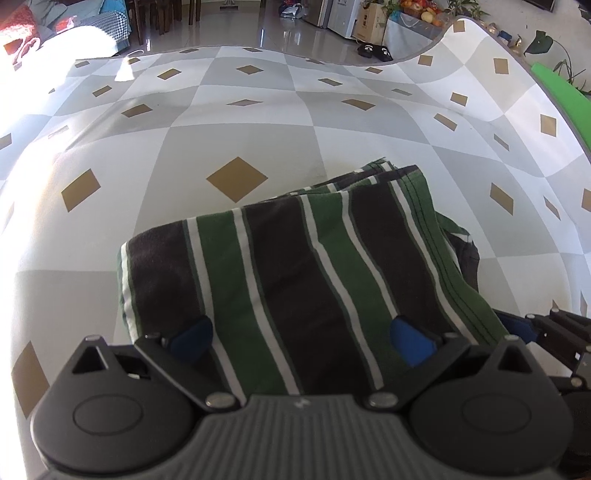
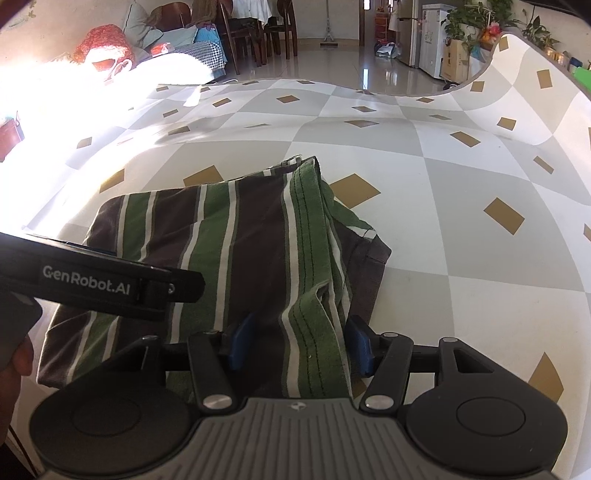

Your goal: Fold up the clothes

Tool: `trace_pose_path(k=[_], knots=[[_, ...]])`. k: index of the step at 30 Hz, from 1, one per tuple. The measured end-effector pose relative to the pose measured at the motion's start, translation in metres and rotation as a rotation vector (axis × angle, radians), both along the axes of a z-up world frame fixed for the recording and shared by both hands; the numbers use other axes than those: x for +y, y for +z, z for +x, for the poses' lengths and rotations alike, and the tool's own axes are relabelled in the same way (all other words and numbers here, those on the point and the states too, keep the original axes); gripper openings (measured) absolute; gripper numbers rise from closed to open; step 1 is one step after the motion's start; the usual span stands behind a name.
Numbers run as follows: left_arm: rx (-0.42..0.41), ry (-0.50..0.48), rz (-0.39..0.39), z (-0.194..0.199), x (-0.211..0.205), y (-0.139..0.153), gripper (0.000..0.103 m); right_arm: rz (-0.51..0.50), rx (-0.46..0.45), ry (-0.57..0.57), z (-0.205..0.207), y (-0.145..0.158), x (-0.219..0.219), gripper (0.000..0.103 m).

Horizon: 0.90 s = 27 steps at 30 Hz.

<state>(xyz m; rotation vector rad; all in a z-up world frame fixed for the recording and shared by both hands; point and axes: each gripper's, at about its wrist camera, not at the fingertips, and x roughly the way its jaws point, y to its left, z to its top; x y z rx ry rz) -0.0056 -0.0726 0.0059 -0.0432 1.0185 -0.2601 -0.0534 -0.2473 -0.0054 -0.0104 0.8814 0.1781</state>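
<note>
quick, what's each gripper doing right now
left gripper: open wide over the striped shirt, gripping nothing.
right gripper: open, a fold of the shirt between its pads, not pinched.

Between the jaws lies a shirt (image 1: 295, 266) of soft, matt knit cloth with stitched hems. Under it the bench (image 1: 236, 110) wears a smooth, faintly sheened cover. Beyond, the floor (image 1: 236, 29) is glossy tile.
</note>
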Motion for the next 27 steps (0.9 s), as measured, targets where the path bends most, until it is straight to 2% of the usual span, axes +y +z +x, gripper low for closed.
trace_pose_path(k=[4,9,11,15,21,27], knots=[[-0.008,0.067,-0.014,-0.004,0.024,0.011,0.103,0.092,0.028,-0.043,0.005,0.006,-0.014,0.055],[0.047,0.164,-0.087,-0.006,0.060,0.011,0.103,0.195,0.039,-0.119,0.012,0.015,-0.033,0.055],[0.060,0.183,-0.081,-0.007,0.067,0.009,0.103,0.216,0.044,-0.141,0.014,0.016,-0.036,0.055],[0.077,0.192,-0.070,-0.012,0.074,0.007,0.103,0.246,0.052,-0.172,0.016,0.018,-0.042,0.055],[0.110,0.192,-0.095,-0.018,0.078,0.001,0.103,0.255,0.064,-0.187,0.016,0.017,-0.047,0.055],[0.128,0.194,-0.114,-0.022,0.080,-0.006,0.103,0.335,0.113,-0.248,0.018,0.008,-0.059,0.055]])
